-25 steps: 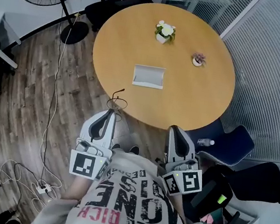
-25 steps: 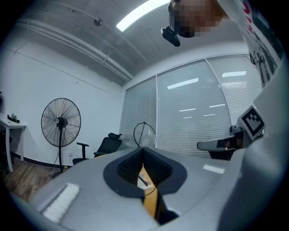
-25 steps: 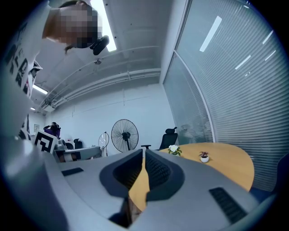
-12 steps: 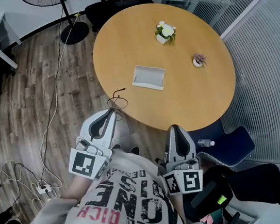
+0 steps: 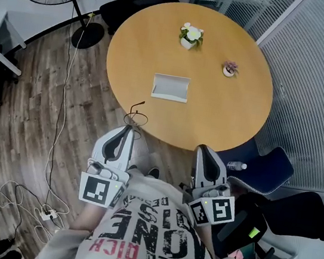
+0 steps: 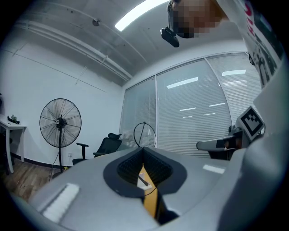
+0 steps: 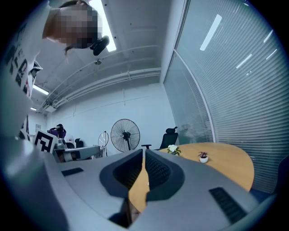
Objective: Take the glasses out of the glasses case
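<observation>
2 closed, empty: left hand-held gripper point(image 5: 129, 129), right hand-held gripper point(image 5: 202, 149); glasses case point(image 5: 170, 88) clear only in head view

Left tool point(image 5: 129, 129) and right tool point(image 5: 202, 150) point level, side by side, jaws closed and seemingly empty.

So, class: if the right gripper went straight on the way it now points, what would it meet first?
Most likely the table, at its near edge. The right gripper points level towards it, jaws shut. Its height against the tabletop is unclear, so it might instead skim just above the top.
</observation>
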Demonstrator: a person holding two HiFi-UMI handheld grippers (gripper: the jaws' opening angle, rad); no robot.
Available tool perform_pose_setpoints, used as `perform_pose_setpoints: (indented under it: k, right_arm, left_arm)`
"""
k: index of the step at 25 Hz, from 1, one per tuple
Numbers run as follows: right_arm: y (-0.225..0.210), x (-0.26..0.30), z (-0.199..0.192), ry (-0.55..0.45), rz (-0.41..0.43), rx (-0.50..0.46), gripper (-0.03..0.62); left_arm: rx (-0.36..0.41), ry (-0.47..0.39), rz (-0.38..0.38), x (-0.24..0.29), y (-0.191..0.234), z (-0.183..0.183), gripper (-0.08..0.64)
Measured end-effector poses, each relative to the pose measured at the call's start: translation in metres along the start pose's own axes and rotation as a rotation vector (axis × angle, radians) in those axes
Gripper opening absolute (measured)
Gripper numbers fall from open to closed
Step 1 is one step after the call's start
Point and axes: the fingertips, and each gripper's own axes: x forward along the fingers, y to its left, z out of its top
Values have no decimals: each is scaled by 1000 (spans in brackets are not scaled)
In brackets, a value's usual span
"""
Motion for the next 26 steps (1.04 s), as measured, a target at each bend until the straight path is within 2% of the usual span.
perform_pose_setpoints:
  k: [15,19,22,26]
  right_arm:
    - [-12,-8,-1,0,6,-8,29]
    - [-13,-9,0,-1,13,-3,29]
    - [-14,-9,0,0,17,1,29]
    - [-17,-6,-2,0,14,5,29]
  left_arm:
    - [7,-4,9,2,-10,1,17]
    - [-15,30,6,1,-15,-2,17]
    - [8,-3,5,2,-15,2,15]
    - [12,-2,-3,5,-15,-2,17]
